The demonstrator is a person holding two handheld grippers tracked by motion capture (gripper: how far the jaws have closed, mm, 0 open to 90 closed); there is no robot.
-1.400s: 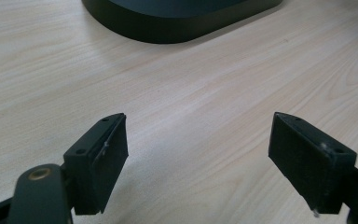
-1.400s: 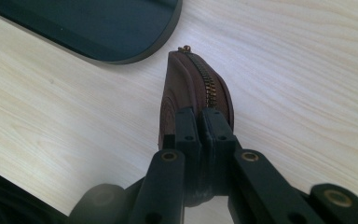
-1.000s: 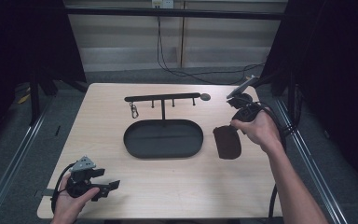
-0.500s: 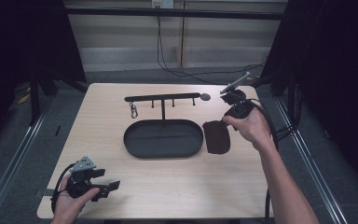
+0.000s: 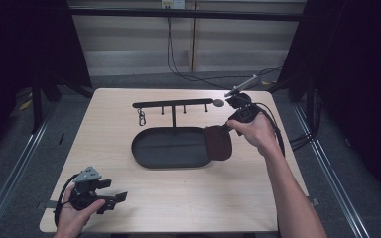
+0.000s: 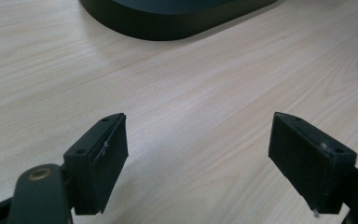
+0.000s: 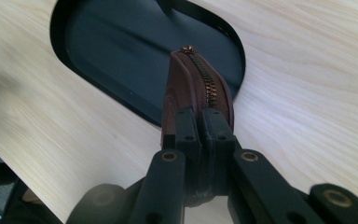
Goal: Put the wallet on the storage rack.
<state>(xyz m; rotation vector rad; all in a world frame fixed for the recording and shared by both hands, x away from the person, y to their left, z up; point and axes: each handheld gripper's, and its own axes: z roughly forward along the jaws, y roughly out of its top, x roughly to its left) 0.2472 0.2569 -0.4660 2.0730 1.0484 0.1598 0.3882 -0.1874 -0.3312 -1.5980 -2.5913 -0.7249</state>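
Since a second earlier I had carried the brown zip pouch [image 5: 218, 143] leftward from the bare wood near the table's right edge; it now overlapped the right end of the black oval tray [image 5: 151, 157]. My left hand had not shifted.

Open wood lay all along the near edge between my two arms, and along the left edge beyond the tray. Behind the tray stood a black hook rail [image 5: 172, 104] toward the far edge, one small clip [image 5: 142, 118] hanging from it.

My right gripper [image 5: 226, 127] was clenched on the pouch's near end, jaws pressed together either side of the zipper [image 7: 208, 79]. The zipper ran straight away from the jaws, its pull at the far tip over the tray floor. Pouch held on edge, zipper up, long axis pointing from the right edge toward the tray centre.

My left gripper [image 5: 120, 197] rested at the near left corner, jaws spread wide, nothing between them, pointing toward the tray.
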